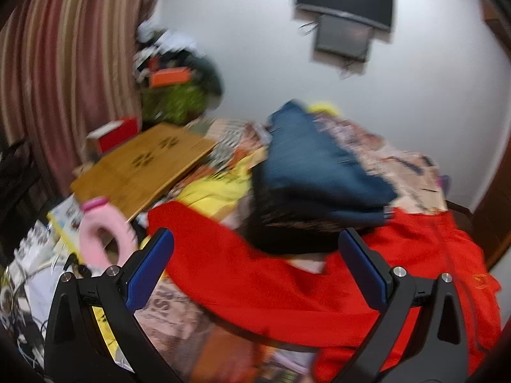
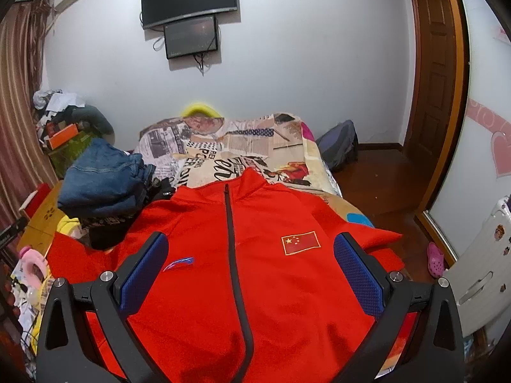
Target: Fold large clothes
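both grippers point(image 1: 255, 245) point(image 2: 250, 250) gape over red jacket point(image 2: 255, 287), seemingly empty.

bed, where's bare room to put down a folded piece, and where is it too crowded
The freest patch is the printed bedspread beyond the red jacket's collar, bordered by the far wall and the denim pile. The left side is crowded: the denim pile, dark clothes under it, a wooden board and a pink bottle.
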`<state>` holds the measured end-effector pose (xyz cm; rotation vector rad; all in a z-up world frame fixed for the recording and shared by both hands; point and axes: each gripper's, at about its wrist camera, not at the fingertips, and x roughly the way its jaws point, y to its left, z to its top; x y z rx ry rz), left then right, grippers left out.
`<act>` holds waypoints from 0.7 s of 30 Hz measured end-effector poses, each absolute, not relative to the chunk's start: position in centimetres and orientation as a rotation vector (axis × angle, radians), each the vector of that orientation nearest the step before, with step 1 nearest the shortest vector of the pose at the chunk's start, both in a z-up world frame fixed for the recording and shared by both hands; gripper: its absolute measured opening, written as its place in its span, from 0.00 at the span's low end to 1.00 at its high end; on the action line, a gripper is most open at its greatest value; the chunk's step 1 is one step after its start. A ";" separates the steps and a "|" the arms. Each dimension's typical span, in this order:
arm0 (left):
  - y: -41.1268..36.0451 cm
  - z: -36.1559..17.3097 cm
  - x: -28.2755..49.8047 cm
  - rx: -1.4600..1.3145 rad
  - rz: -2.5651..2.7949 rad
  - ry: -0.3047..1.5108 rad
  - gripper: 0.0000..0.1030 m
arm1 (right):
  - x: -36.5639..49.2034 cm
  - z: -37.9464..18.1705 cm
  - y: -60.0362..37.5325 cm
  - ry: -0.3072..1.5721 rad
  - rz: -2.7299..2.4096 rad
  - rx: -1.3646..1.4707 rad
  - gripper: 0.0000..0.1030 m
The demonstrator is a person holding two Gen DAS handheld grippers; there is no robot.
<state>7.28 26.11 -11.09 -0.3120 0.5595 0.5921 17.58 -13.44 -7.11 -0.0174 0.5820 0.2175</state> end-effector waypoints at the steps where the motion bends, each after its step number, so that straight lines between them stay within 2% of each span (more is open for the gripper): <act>1: 27.5 -12.1 7.5 -0.334 0.606 0.582 1.00 | 17.8 -7.2 -13.3 0.589 0.216 -0.019 1.00; 6: 34.9 -18.1 8.1 -0.540 0.615 0.700 1.00 | 19.1 -7.9 -12.9 0.627 0.217 -0.017 1.00; 9: 38.2 -21.5 8.4 -0.666 0.617 0.758 0.85 | 19.8 -8.3 -12.5 0.655 0.219 -0.018 1.00; 13: 41.1 -24.8 8.2 -0.844 0.576 0.799 0.73 | 20.6 -8.7 -12.2 0.677 0.218 -0.030 1.00; 17: 43.8 -27.6 7.6 -1.014 0.571 0.785 0.66 | 21.3 -8.9 -11.8 0.688 0.221 -0.042 1.00; 19: 44.8 -28.7 7.3 -1.078 0.574 0.775 0.60 | 21.5 -9.0 -11.5 0.694 0.225 -0.046 1.00; 21: 45.4 -29.3 7.5 -1.080 0.587 0.774 0.59 | 21.9 -9.1 -11.1 0.698 0.231 -0.050 1.00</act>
